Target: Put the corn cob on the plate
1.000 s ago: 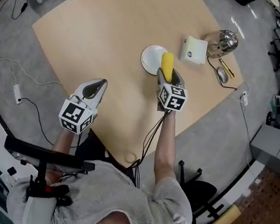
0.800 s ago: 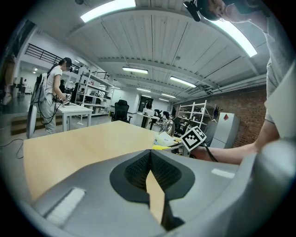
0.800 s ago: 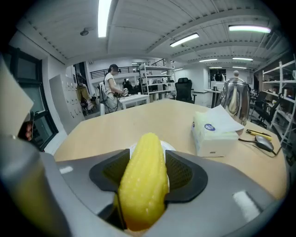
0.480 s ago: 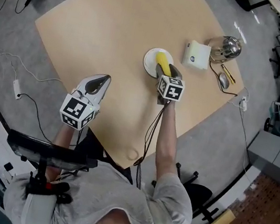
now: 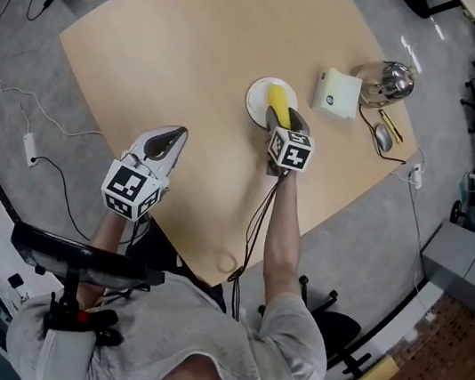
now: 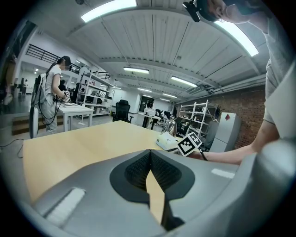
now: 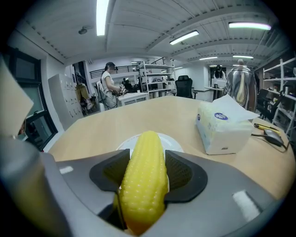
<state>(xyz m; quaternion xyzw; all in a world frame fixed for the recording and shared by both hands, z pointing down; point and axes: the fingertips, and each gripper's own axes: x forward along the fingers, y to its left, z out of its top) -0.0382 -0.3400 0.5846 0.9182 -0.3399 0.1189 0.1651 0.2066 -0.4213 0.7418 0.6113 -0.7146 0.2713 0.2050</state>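
A yellow corn cob [image 7: 143, 185] sits between the jaws of my right gripper [image 7: 147, 170], which is shut on it. The cob's tip [image 5: 277, 101] reaches out over the white plate [image 5: 257, 98] on the tan table. In the right gripper view the plate [image 7: 173, 142] lies just beyond and below the cob. My left gripper [image 5: 166, 139] hovers over the table's near left part, far from the plate. Its jaws [image 6: 150, 172] are shut with nothing between them.
A white tissue box [image 5: 336, 92] stands right of the plate, with a shiny metal kettle [image 5: 387, 80] behind it. A computer mouse [image 5: 384, 137] and a yellow pen [image 5: 389, 123] lie near the table's right edge [image 5: 344, 202]. People stand at benches far off.
My right gripper has moved forward and down with the corn cob, bringing it over the plate. The left gripper has stayed where it was.
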